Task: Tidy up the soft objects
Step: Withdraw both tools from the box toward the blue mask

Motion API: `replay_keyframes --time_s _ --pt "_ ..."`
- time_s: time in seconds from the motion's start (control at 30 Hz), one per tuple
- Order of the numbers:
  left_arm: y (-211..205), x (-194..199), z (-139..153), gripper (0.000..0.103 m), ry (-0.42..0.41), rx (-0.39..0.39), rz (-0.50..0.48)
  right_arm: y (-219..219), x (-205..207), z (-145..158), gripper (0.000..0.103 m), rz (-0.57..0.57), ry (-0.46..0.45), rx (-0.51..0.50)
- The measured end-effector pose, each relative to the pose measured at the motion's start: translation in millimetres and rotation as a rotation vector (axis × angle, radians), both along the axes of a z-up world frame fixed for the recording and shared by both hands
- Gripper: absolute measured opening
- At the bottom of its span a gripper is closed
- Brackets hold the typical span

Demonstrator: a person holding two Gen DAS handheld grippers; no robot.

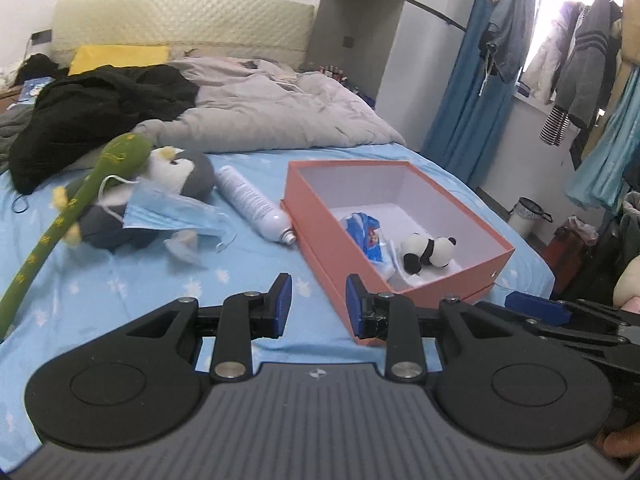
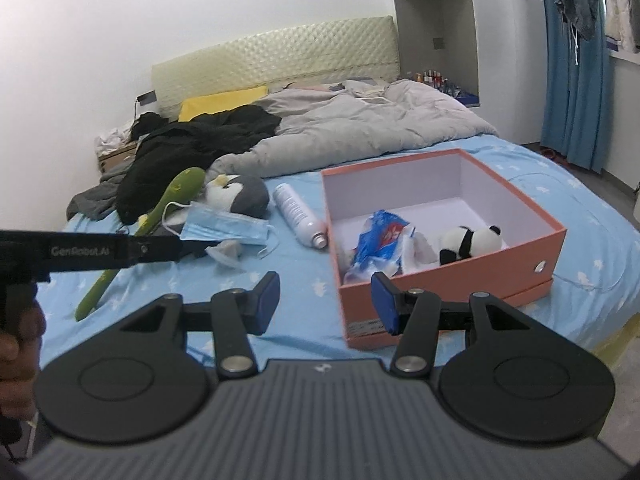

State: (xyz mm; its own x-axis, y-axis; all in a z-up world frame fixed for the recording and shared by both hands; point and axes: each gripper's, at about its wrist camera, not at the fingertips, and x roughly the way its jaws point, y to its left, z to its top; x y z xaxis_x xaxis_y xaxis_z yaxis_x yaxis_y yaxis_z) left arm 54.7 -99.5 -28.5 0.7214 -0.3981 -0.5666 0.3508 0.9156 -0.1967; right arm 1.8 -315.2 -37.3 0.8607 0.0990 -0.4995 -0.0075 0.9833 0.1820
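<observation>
An open pink box sits on the blue bedsheet and holds a small panda plush and a blue-and-white packet. Left of the box lie a white spray can, a grey penguin plush, a blue face mask and a long green plush. My left gripper is open and empty, short of the box's near corner. My right gripper is open and empty too, in front of the box.
A grey duvet, black clothes and a yellow pillow lie further up the bed. Clothes hang by blue curtains at the right. A bin stands on the floor.
</observation>
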Motion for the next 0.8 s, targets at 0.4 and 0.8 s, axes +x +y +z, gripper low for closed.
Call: replay_keyframes --time_s 0.4,0.8 --pt "38.8 -27.0 -13.9 0.034 0.023 -0.019 0.076 31.8 -18.9 -18.8 0.053 0.085 0.052 0.0" --pt "55.7 -4.5 -42.9 0.034 0.082 -0.042 0.113 46.2 -5.2 -39.5 0.053 0.144 0.078 -0.033"
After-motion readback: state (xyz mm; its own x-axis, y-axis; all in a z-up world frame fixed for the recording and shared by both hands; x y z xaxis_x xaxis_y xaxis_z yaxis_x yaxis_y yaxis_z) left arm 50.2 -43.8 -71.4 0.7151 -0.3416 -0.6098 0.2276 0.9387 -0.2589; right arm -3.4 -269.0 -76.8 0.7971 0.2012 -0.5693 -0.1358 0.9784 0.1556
